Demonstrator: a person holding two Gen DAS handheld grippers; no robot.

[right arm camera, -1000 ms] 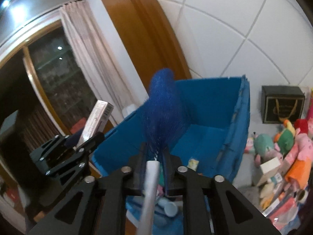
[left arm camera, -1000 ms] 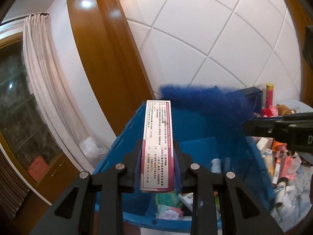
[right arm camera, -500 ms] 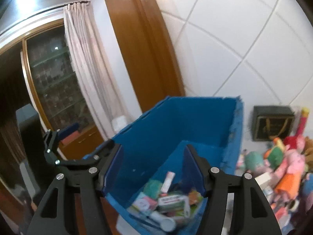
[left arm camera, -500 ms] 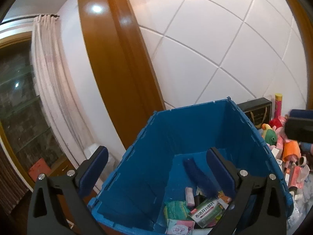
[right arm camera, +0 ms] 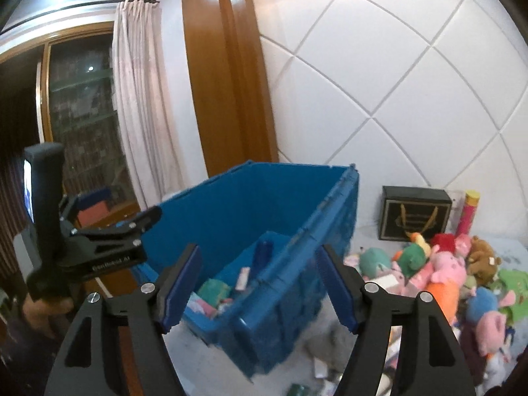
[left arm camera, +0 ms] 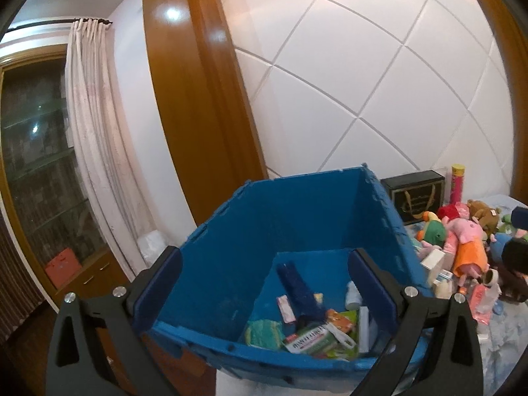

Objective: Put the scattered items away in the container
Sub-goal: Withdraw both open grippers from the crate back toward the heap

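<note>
While my left gripper point(left arm camera: 264, 283) hangs w/ fingers spread as wide as they go and nothing between them, the blue crate point(left arm camera: 297, 217) fills the lower middle of the left wrist frame. Inside, low in frame: blue brush point(left arm camera: 297, 283), green box point(left arm camera: 310, 340), some small packs. My right gripper point(right arm camera: 259, 283) is still opening, fingers empty, crate behind them. Plush toys point(right arm camera: 442, 267) piled lower right beside the crate, black gift box point(right arm camera: 414, 213) behind them by the wall.
</note>
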